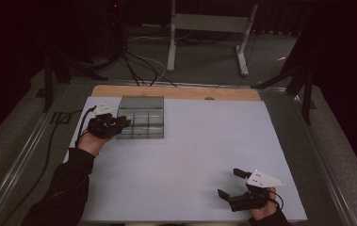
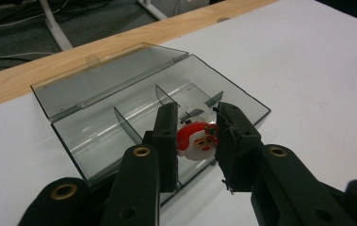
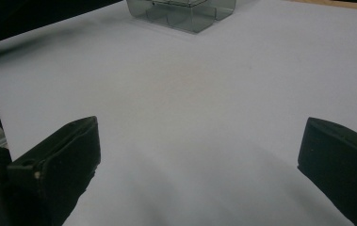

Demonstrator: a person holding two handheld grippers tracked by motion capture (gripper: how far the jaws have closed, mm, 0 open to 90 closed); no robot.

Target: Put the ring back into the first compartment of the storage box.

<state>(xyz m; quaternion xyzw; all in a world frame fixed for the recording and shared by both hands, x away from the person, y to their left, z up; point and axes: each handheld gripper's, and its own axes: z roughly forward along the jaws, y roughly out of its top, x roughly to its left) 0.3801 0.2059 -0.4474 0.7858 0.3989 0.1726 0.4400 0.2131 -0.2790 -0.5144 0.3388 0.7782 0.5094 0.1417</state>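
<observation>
A clear grey compartment box (image 1: 144,123) lies open near the far left of the white sheet, its lid (image 2: 105,77) tipped back. My left gripper (image 2: 196,141) is shut on a small red and white Santa figure (image 2: 196,140) and holds it over the box's near compartments (image 2: 133,132). In the high view the left gripper (image 1: 119,123) sits at the box's left edge. My right gripper (image 1: 229,182) rests open near the front right of the sheet, with nothing between its jaws (image 3: 199,155). The box (image 3: 181,12) lies far ahead of it.
A white sheet (image 1: 199,155) covers the table, with a wooden strip (image 1: 176,92) along its far edge. A cable (image 1: 79,125) trails from the left gripper. Beyond the table stand a white frame (image 1: 209,33) and floor cables (image 1: 138,61).
</observation>
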